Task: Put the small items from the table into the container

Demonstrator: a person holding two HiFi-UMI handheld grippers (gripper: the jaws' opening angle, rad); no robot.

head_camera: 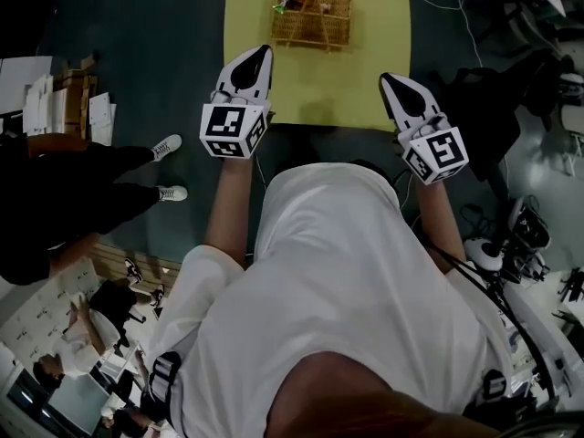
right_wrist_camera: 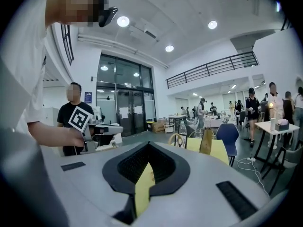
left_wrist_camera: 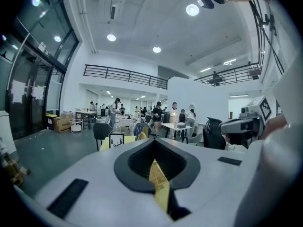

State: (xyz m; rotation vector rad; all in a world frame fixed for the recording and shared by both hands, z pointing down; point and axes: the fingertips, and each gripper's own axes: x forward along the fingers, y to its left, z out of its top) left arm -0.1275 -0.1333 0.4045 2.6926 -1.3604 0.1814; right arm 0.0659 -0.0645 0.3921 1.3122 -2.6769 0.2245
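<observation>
A wicker basket (head_camera: 312, 9) stands at the far end of the yellow table (head_camera: 319, 80), with a few small items (head_camera: 294, 4) inside it. My left gripper (head_camera: 262, 53) hovers over the table's near left part, short of the basket, jaws shut with nothing in them. My right gripper (head_camera: 387, 79) is held at the table's near right edge, also shut and empty. In the left gripper view the shut jaws (left_wrist_camera: 154, 145) point level across the room, and the right gripper view shows the same (right_wrist_camera: 147, 148). No loose small items show on the table.
A person in black (head_camera: 64, 199) with white shoes stands to the left, beside stacked boxes and papers (head_camera: 64, 99). Cables and equipment (head_camera: 520, 235) lie on the floor at the right. Chairs, tables and several people fill the hall beyond.
</observation>
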